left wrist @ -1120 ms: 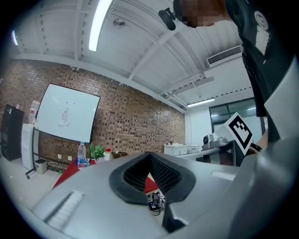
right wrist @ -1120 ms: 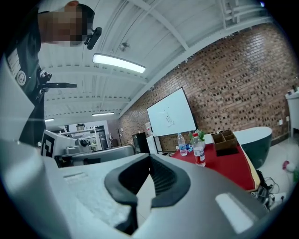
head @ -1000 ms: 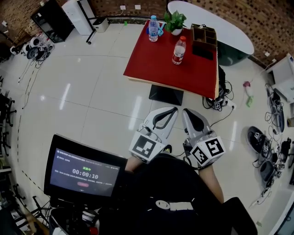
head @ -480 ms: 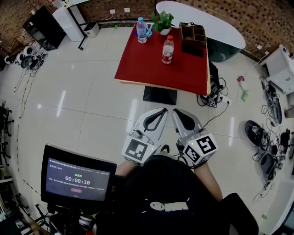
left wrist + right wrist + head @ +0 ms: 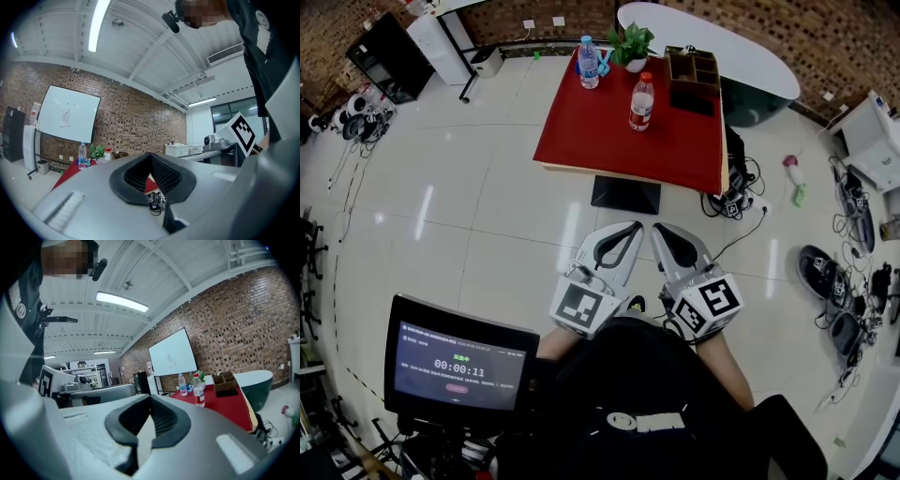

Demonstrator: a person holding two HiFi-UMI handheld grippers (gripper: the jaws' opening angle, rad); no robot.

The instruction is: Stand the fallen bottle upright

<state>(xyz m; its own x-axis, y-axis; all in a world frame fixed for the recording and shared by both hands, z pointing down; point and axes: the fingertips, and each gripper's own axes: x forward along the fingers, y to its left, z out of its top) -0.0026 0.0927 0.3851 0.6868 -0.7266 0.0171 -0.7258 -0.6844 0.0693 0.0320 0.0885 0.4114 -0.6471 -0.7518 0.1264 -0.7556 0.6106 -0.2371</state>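
- Evidently both sets of jaws were pressed together on nothing: left gripper (image 5: 630, 228) and right gripper (image 5: 662, 230), side by side near the person's chest.
- Red-capped bottle (image 5: 641, 101) stood upright on the red table (image 5: 609, 141), well ahead; blue-capped bottle (image 5: 588, 62) stood upright at its far left corner.
- Bare tiled floor (image 5: 487, 206) lay before the table's near edge; cables (image 5: 741, 202) lay to its right.
- Whiteboard (image 5: 68, 119) showed only in the gripper views, monitor (image 5: 459, 361) in the head view.

The head view looks steeply down from close above the left gripper (image 5: 630, 228) and right gripper (image 5: 664, 231), the red table (image 5: 609, 141) well ahead of their tips, while each gripper view looks roughly level along its own jaws toward that same table
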